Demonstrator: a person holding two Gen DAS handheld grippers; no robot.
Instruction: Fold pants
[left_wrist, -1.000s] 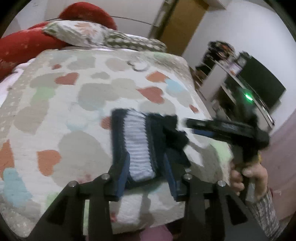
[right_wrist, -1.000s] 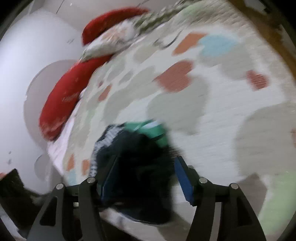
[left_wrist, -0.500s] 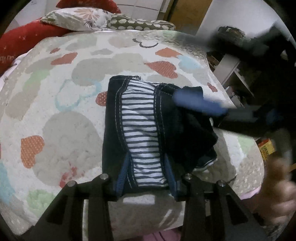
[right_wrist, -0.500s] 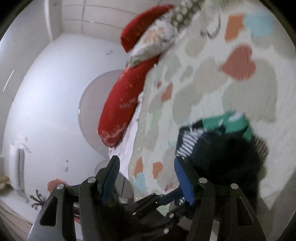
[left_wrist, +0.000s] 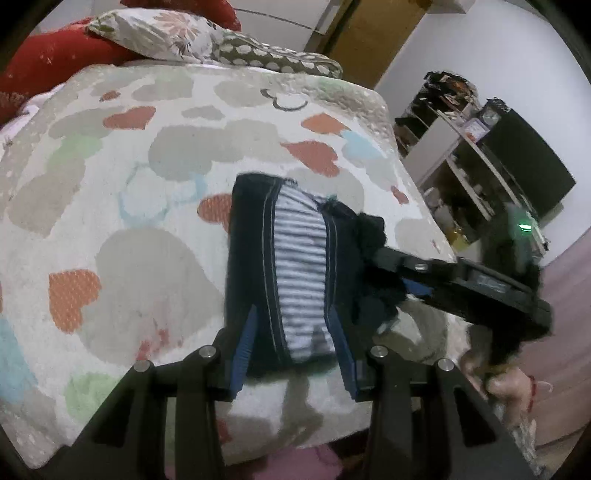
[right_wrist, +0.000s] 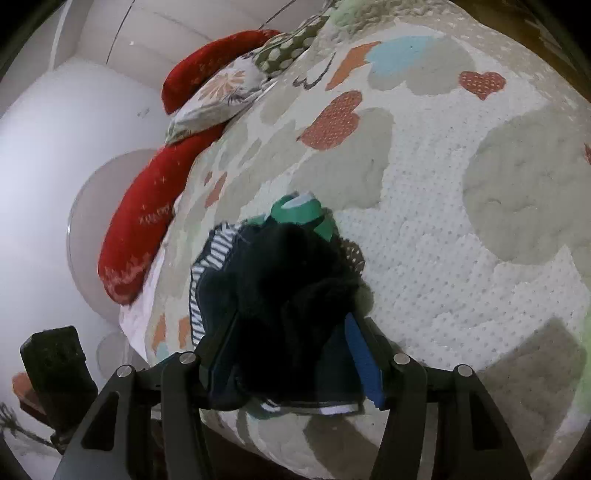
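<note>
The pants (left_wrist: 295, 266) are a small dark navy pair with a blue-and-white striped panel, folded into a compact bundle near the front edge of the bed (left_wrist: 110, 206). In the right wrist view the pants (right_wrist: 280, 295) show a green band at the far end. My left gripper (left_wrist: 293, 347) is open, its blue pads either side of the bundle's near end. My right gripper (right_wrist: 291, 350) is open around the bundle's dark right side; it also shows in the left wrist view (left_wrist: 461, 280), reaching in from the right.
The bed carries a white quilt with grey, red and blue hearts. Red cushions (left_wrist: 55, 55) and patterned pillows (left_wrist: 207, 40) lie at its head. Shelves and a dark screen (left_wrist: 524, 158) stand to the right, past the bed edge.
My right gripper swung away from the pants half a second ago and is now back around their right side. The left gripper stays at the near end of the bundle.
</note>
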